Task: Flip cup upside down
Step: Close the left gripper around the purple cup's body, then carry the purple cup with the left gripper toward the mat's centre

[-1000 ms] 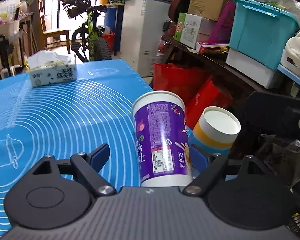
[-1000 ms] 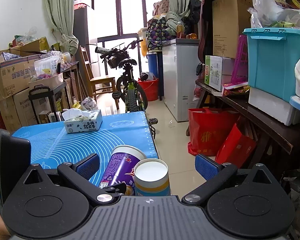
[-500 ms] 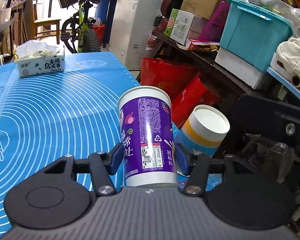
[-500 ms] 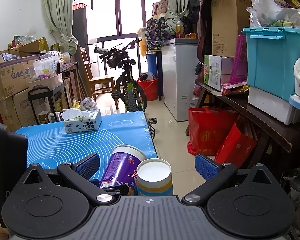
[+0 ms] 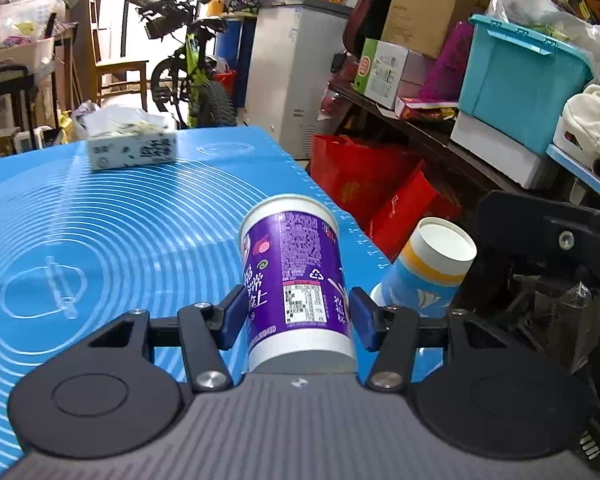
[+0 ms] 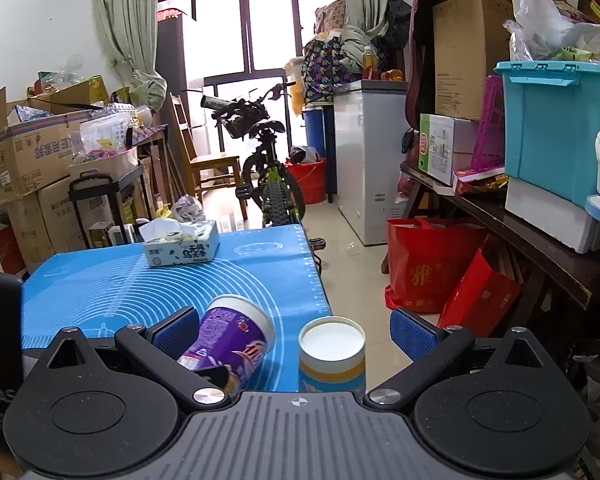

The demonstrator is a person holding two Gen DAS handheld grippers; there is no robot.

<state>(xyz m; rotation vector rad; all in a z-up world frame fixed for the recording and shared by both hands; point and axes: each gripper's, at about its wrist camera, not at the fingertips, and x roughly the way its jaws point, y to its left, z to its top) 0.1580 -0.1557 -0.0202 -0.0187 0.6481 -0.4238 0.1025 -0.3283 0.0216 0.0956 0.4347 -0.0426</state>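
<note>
A purple paper cup (image 5: 296, 276) with a white rim is held between the blue pads of my left gripper (image 5: 296, 316), which is shut on its lower body. The cup tilts away from me above the blue mat (image 5: 100, 232). In the right wrist view the same purple cup (image 6: 232, 336) leans to the right. A blue, yellow and white cup (image 5: 428, 272) stands bottom-up at the mat's right edge. My right gripper (image 6: 292, 328) is open, with that cup (image 6: 332, 356) between its fingers, untouched.
A tissue box (image 5: 132, 148) lies at the far side of the mat. Beyond the mat's right edge are red bags (image 6: 432, 268), a dark bench (image 6: 520, 232) with boxes and a turquoise bin (image 6: 556, 128). A bicycle (image 6: 268, 176) and a white freezer (image 6: 364, 160) stand behind.
My left gripper closed on the purple cup, then lifted and tilted it. The right gripper stayed open and nearly still.
</note>
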